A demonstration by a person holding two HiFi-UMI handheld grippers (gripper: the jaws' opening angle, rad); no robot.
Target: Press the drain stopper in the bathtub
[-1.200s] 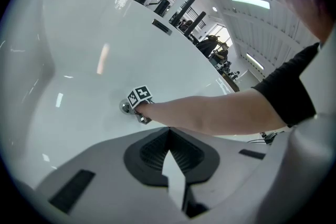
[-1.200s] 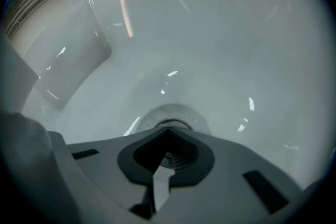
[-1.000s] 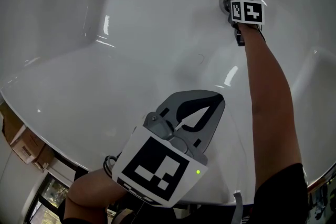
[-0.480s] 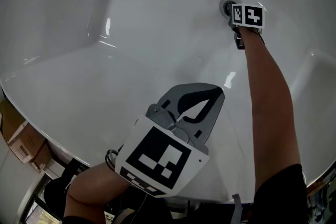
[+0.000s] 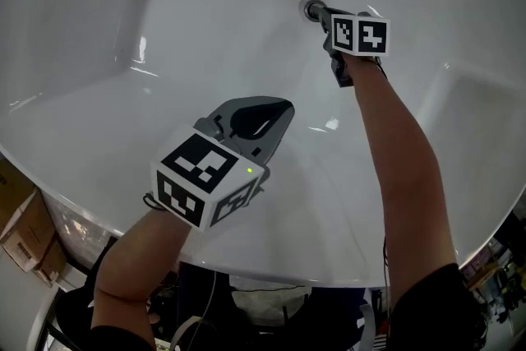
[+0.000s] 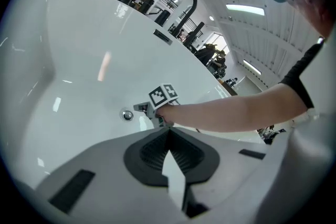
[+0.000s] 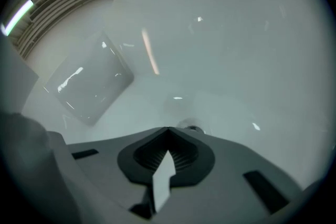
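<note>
Drain stopper [image 5: 313, 10] sits in the floor of the white bathtub [image 5: 123, 119], and the tips of the right gripper [image 5: 323, 16] are just beside it, jaws pressed together on nothing. The left gripper [image 5: 283, 111] hangs well apart from the stopper over the tub's slope, its jaws likewise closed and empty.
</note>
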